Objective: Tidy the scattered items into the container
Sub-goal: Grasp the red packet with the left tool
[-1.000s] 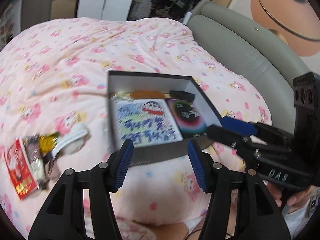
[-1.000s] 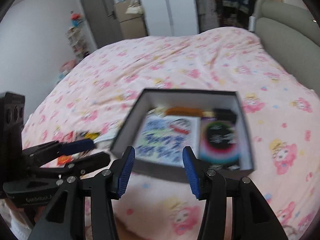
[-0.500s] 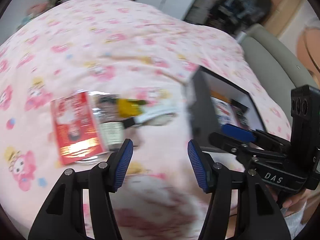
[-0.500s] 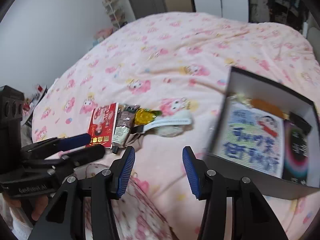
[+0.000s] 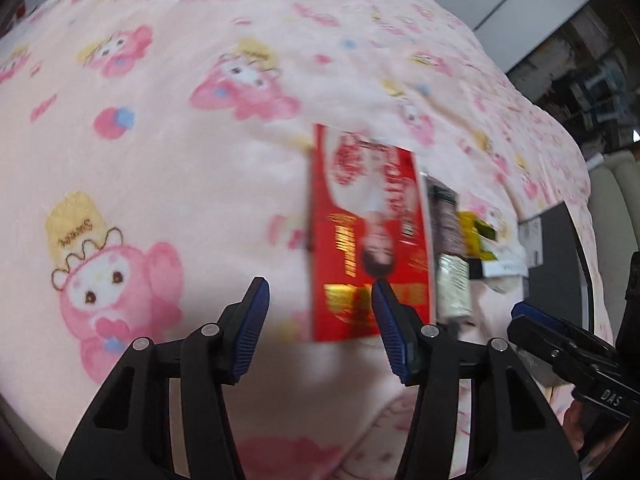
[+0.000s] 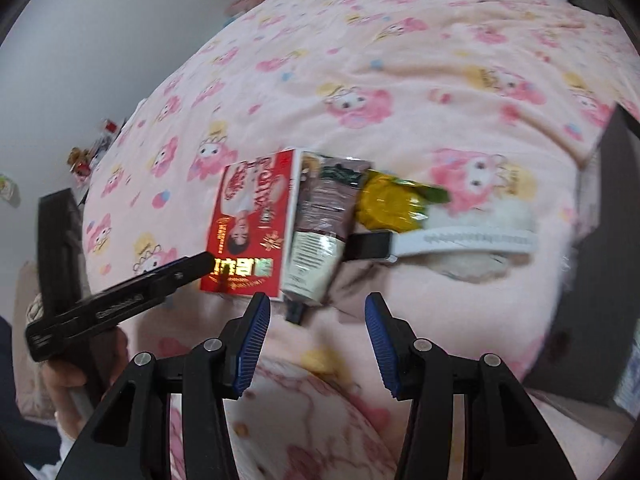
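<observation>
Only "DAS" on the right gripper reads clearly, perhaps.

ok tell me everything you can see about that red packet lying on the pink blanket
The flat rectangular red packet looks like glossy printed paper or card, with a white edge strip, gold lettering near its bottom and a printed figure that appears upside down. It lies flat on the pink cartoon-print blanket, leftmost in a row of items, its right edge against a brown and white tube. The left claw hovers over its lower end, jaws closing, not gripping it.

pink blanketed bed carries red packet, tube, brush.
</observation>
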Available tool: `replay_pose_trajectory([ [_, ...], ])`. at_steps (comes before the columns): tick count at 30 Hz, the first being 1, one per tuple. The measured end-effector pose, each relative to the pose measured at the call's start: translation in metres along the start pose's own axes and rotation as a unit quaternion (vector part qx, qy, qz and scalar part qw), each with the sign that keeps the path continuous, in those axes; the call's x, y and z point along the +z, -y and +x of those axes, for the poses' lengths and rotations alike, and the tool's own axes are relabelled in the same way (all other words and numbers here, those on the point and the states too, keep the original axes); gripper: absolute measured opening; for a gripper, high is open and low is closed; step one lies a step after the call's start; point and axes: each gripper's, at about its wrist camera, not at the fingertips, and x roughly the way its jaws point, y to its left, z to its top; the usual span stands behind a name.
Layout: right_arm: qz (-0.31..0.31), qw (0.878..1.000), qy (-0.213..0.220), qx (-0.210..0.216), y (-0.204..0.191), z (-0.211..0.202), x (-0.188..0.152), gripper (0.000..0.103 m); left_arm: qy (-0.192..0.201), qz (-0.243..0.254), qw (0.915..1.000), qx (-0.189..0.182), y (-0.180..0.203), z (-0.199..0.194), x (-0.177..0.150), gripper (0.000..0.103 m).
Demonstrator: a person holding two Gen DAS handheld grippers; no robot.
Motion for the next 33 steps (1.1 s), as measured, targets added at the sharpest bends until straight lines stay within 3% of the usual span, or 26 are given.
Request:
replay_pose_trajectory([
  [6,-0.035,0.999,-0.034,0.018,-0.021,0.036,0.027,0.045,0.001,-0.025,0.9990,-0.037,-0.012,0.019,0.010,0.053],
  [8,-0.050,0.998,-0.043,0.024,-0.029,0.048,0.033,0.045,0.003,-0.024,0.9986,-0.047,-0.009,0.021,0.013,0.046],
  [10,-0.056,0.997,-0.043,0.017,-0.032,0.054,0.036,0.045,-0.002,-0.022,0.9980,-0.060,-0.006,0.023,0.012,0.039],
  [12,-0.055,0.998,-0.034,-0.003,-0.031,0.058,0.043,0.045,-0.006,-0.016,0.9973,-0.072,-0.003,0.023,0.011,0.038],
  [19,-0.069,0.996,-0.051,0.002,-0.032,0.066,0.057,0.046,-0.020,-0.016,0.9950,-0.097,0.000,0.032,0.012,0.036],
  [23,-0.065,0.997,-0.040,0.005,-0.033,0.062,0.050,0.046,0.002,0.003,0.9946,-0.104,0.007,0.012,0.013,0.015],
  [26,-0.057,0.997,-0.046,0.006,-0.033,0.062,0.043,0.046,0.021,0.005,0.9945,-0.102,0.003,-0.009,0.006,0.009],
  [30,-0.078,0.995,-0.061,0.015,-0.046,0.058,0.037,0.046,0.010,0.003,0.9932,-0.116,-0.016,-0.021,-0.003,0.010],
  [33,-0.096,0.992,-0.077,0.038,-0.060,0.062,0.038,0.046,-0.021,-0.001,0.9958,-0.089,-0.027,-0.010,-0.007,0.024],
])
